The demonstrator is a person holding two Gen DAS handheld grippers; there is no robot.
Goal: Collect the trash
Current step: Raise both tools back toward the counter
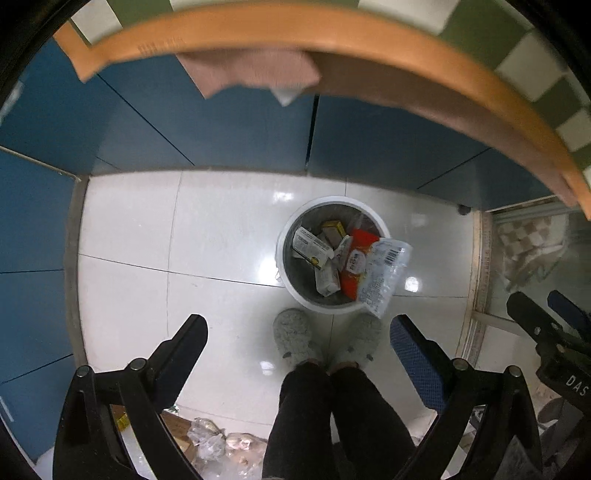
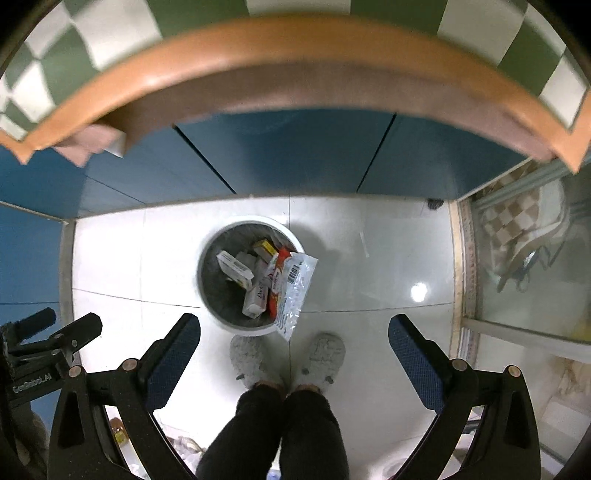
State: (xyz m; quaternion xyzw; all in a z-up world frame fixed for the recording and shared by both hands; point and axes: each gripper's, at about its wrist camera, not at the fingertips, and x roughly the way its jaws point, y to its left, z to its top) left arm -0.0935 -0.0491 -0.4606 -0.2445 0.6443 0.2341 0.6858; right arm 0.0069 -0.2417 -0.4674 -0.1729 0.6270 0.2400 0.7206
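Nearest my lenses: two black claws with blue-padded fingers, both pointing straight down at the floor.

1. Left gripper (image 1: 299,349): jaws spread wide, nothing between the pads. I see only floor and the person's feet in the gap.
2. Right gripper (image 2: 293,347): jaws likewise spread wide and empty. It also shows at the right edge of my left view.
3. Person: dark trouser legs (image 1: 332,417) and grey fuzzy slippers (image 1: 293,338), standing just beside the bin.
4. Trash bin (image 1: 286,266): round, white rim, grey liner, on white glossy floor tiles (image 1: 147,229). Contents: a white printed carton (image 1: 312,249), a yellow box (image 1: 334,229), a second white carton (image 1: 327,282), a red-orange packet (image 1: 354,266).
5. Clear plastic wrapper (image 1: 384,273) with a barcode: draped over the bin's rim on the side near the slippers, part inside, part hanging outside.
6. Blue cabinet doors (image 1: 221,129) behind the bin, under a blurred orange-brown counter edge (image 1: 295,26) with a green-and-white checked cloth (image 2: 110,33) on top and a pinkish rag (image 1: 251,70) hanging from it.
7. Loose litter on the floor at the lower left of my left view: crumpled clear plastic (image 1: 208,443), brownish scraps beside it, too blurred to name.
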